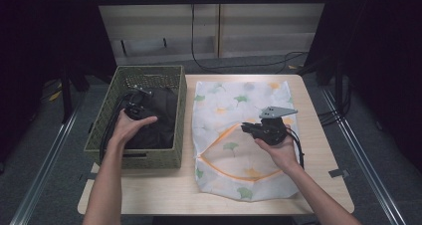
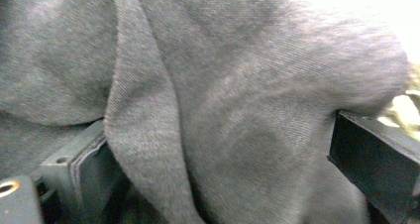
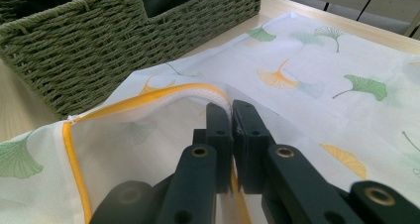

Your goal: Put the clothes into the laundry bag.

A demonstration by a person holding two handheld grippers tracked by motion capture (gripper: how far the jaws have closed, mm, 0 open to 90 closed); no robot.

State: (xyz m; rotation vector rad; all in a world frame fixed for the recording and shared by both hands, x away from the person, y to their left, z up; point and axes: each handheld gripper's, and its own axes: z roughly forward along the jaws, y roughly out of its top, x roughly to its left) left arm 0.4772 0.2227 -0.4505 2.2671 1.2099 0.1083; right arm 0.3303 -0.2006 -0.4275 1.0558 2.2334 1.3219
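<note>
Holding dark cloth (image 1: 158, 116), woven basket (image 1: 149, 158) (green)

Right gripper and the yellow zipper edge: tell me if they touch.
Touching. In the right gripper view the right gripper has its jaws pinched shut on the yellow zipper edge.

Dark grey knit fabric (image 2: 237, 85) bulges between the left gripper's (image 2: 213, 159) 2 black jaws, which stand apart; a fold hangs just inside the left-hand jaw.

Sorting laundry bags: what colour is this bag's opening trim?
Orange-yellow trim, clearest in the right gripper view.
</note>
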